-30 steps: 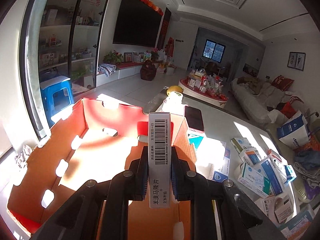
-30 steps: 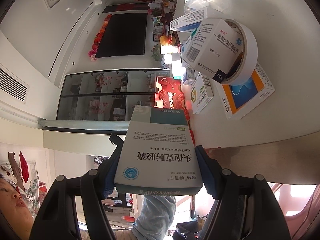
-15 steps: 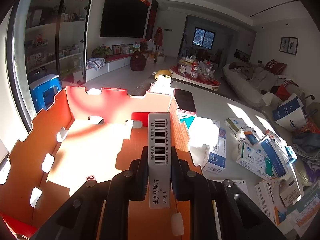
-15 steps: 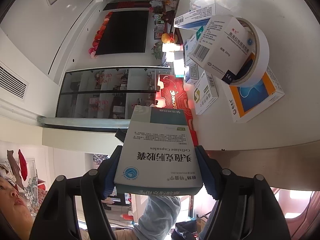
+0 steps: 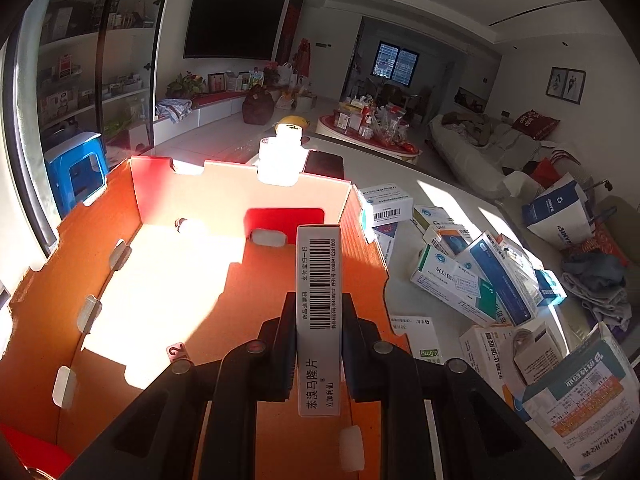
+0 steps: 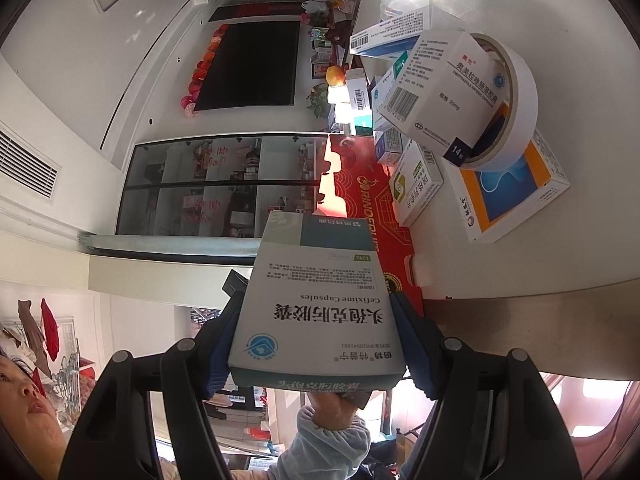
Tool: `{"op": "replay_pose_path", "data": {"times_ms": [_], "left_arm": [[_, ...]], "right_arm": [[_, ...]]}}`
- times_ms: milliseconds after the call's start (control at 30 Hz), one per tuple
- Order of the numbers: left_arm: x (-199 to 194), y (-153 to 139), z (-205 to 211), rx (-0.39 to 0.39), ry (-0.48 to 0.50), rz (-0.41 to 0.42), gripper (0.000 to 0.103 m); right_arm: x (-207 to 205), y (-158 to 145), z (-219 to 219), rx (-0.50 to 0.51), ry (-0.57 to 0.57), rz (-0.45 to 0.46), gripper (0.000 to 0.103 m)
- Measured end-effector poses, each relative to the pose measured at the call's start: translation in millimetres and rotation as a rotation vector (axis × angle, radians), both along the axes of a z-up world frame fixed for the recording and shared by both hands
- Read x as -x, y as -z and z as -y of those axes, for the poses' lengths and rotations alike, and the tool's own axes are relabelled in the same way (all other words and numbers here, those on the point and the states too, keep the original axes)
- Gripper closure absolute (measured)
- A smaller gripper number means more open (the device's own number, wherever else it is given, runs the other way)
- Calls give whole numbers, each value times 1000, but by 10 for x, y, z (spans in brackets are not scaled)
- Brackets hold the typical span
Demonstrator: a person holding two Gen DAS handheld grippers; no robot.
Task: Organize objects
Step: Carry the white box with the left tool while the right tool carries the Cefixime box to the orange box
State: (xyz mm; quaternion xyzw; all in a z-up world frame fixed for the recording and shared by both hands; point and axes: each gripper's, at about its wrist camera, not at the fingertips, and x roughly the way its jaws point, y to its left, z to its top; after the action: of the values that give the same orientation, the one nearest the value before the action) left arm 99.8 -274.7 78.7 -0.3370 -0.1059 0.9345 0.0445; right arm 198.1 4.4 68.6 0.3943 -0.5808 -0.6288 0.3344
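Observation:
My left gripper point(image 5: 318, 320) is shut on a narrow white medicine box with a barcode point(image 5: 319, 304), held on edge over the open orange cardboard box point(image 5: 100, 272). The cardboard box's floor is bare and partly sunlit. My right gripper point(image 6: 316, 340) is shut on a wide grey-and-white Cefixime capsule box point(image 6: 316, 300), held level beside the white table's edge; this view is rolled sideways. A hand in a light blue sleeve point(image 6: 332, 440) shows below that gripper.
Several medicine boxes point(image 5: 476, 276) lie heaped on the white table right of the cardboard box. A white bottle point(image 5: 280, 156) and a dark phone point(image 5: 324, 164) stand behind it. In the right wrist view, a roll of tape point(image 6: 508, 104) rests on more boxes near the red carton side point(image 6: 372, 208).
The left gripper has carried the narrow box forward and slightly down over the cardboard box, and the view has swung right toward the heap. The right gripper and its box have stayed still.

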Motion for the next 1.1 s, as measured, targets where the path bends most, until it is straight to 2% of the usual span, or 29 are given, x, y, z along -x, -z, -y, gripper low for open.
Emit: {"op": "replay_pose_path", "data": {"times_ms": [267,433,767,900,1100], "left_arm": [[-165,25,-193,-26,29,33,84],[-199,-5,-284,-6,51,15,84],[-259,-216,-101,-7,-24,-28,84],[-273,-244,-67,-17,-22,-24,84],[-303,-213,-170,53,-6,-14,83]], "right_arm": [[-42,12,-24,17,8,-1,32],[-30,-33,-26,22,8,-11,32],[-23,58,6,70,2,6,32],[-18,108,42,84,-8,17,32],[-8,103,77,88,-21,12,32]]}}
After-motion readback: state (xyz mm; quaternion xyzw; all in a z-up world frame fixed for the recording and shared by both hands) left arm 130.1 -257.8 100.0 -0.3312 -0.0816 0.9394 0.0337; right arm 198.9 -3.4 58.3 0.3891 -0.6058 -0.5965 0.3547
